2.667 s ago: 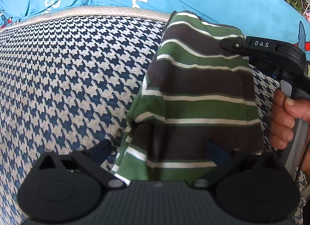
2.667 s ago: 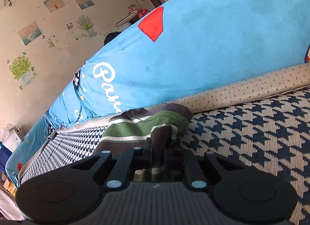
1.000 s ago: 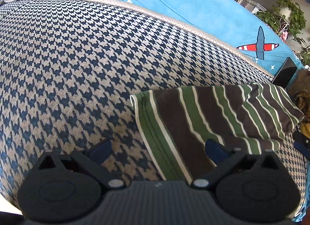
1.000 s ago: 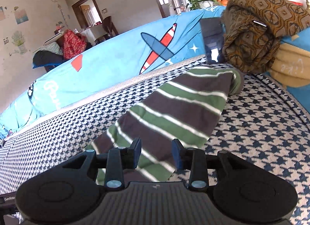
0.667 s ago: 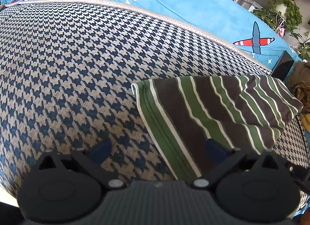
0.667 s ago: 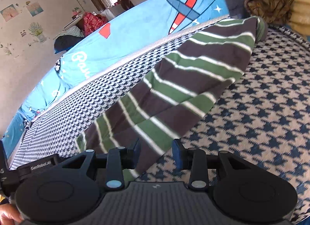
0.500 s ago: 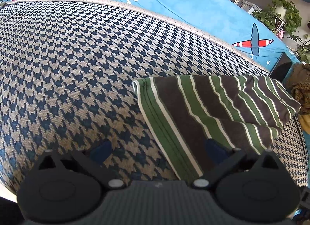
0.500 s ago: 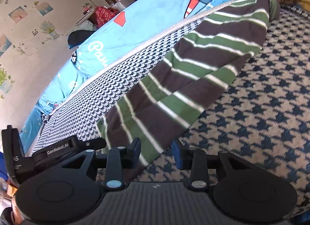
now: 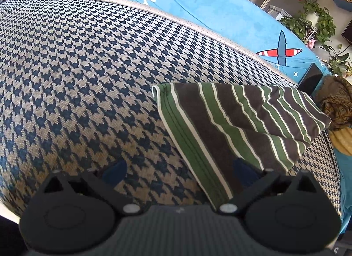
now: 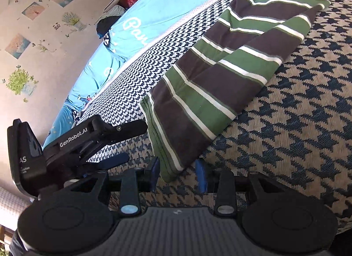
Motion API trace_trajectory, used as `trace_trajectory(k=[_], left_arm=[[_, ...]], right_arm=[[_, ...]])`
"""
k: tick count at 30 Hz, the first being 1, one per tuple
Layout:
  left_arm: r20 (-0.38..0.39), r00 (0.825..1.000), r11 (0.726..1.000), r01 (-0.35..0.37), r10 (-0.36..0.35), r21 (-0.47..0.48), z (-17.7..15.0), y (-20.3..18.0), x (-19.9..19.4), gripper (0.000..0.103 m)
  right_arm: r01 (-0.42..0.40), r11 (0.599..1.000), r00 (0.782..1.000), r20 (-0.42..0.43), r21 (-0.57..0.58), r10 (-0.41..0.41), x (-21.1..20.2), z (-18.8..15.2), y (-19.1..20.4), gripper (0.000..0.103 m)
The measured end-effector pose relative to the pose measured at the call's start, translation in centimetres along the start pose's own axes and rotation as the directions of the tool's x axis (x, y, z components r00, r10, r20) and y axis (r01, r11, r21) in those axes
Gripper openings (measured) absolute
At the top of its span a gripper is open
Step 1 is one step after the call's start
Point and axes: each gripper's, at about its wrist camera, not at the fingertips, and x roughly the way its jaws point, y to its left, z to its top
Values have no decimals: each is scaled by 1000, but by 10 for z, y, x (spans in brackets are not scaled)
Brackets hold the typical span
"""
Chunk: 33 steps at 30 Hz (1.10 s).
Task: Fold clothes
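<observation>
The striped garment [image 9: 237, 123] is seen folded flat on the cushion [image 9: 88, 79], apparently released, since the left gripper [image 9: 178, 167] and right gripper [image 10: 177, 172] are held apart, empty.

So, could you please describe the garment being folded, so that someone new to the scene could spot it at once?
Start at the wide houndstooth-patterned cushion in front of the bright blue cover. On its right part lies the striped shirt, folded into a flat oblong. Its green and dark brown bands with thin white lines set it apart from the brown patterned cloth heaped at the far right end.
</observation>
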Motion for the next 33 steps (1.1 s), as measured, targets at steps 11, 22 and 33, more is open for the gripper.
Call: trace_trajectory(k=[11, 22, 33], left_arm=[[-14, 996, 995, 83, -84, -60, 1, 10, -4, 103], [-47, 958, 939, 268, -284, -215, -2, 24, 1, 103], [-54, 912, 877, 373, -406, -302, 11, 3, 38, 103]], right_arm=[[44, 999, 998, 51, 26, -45, 14, -2, 6, 12], [-77, 990, 993, 100, 122, 65, -7, 12, 0, 6], [-134, 980, 985, 129, 145, 116, -18, 19, 1, 5]])
